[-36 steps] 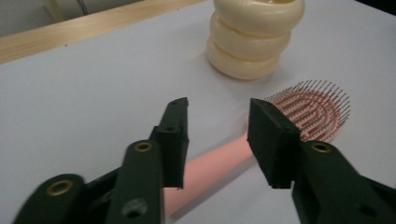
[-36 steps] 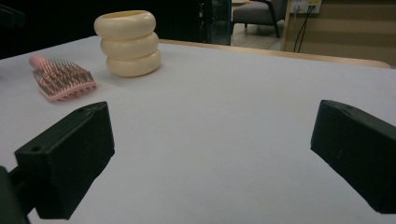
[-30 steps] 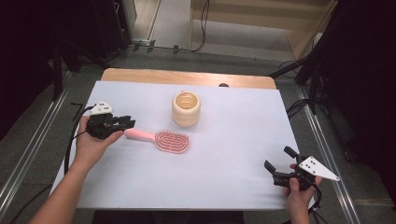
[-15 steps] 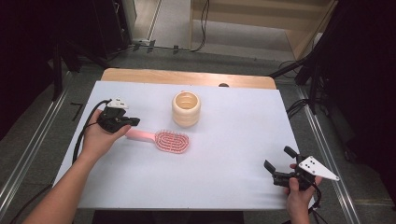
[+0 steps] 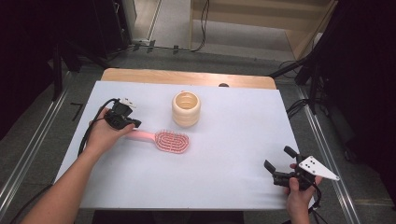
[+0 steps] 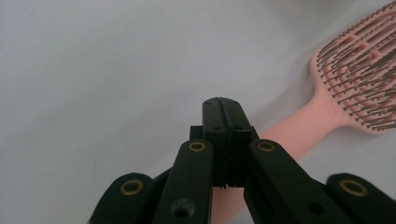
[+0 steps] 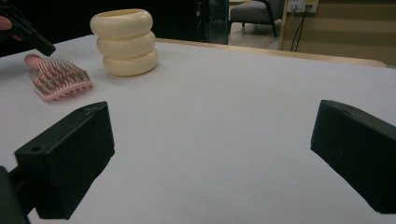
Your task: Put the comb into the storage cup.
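— Now the left gripper (image 5: 133,123) has moved down to the pink hairbrush (image 5: 164,140), over its handle, yes?

— Yes, and its own view shows the jaws pressed together above the handle, holding nothing. The brush lies left of the cream cup (image 5: 186,108). The right gripper (image 5: 279,164) stays spread wide, near the table (image 5: 233,121) corner.

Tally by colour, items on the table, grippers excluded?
Pink: 1, brush
Cream: 1, ribbed cup
Total: 2
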A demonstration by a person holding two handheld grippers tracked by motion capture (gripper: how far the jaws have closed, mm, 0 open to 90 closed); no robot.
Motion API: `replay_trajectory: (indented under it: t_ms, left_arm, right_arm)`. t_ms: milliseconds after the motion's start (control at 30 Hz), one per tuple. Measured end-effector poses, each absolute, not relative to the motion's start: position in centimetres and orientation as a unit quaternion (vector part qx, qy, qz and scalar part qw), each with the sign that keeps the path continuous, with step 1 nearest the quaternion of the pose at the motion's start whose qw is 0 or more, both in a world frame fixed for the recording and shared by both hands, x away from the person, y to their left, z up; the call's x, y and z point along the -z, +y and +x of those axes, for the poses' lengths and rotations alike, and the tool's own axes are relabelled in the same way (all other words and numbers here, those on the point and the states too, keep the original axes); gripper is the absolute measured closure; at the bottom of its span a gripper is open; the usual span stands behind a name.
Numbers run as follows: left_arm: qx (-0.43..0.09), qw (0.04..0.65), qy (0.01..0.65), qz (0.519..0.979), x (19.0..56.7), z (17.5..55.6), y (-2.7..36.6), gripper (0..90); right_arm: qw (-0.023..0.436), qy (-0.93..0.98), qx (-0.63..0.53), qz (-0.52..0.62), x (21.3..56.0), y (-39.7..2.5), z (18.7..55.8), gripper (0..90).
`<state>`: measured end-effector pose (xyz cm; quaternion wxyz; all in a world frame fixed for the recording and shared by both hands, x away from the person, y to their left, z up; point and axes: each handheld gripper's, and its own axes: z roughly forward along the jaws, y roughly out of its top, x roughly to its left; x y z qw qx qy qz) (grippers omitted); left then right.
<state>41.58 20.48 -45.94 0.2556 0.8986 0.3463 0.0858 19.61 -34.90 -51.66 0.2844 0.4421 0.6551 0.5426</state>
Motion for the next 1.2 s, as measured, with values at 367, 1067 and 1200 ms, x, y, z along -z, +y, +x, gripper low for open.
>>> replay_trajectory:
  t_ms: [367, 1067, 1200]
  left_arm:
    - [-0.08, 0.233, 0.346, 0.905, 46.6, 41.8, 20.2, 90.0]
    - [-0.045, 0.215, 0.308, 0.925, 46.9, 40.0, 20.2, 90.0]
    - [-0.042, 0.209, 0.301, 0.93, 47.1, 39.4, 20.1, 90.0]
  right_arm:
    - [0.284, 0.656, -0.542, 0.442, 51.7, -34.9, 19.7, 0.0]
    - [0.284, 0.656, -0.54, 0.443, 51.7, -34.9, 19.7, 0.0]
    - [0.284, 0.657, -0.54, 0.444, 51.7, -34.9, 19.7, 0.0]
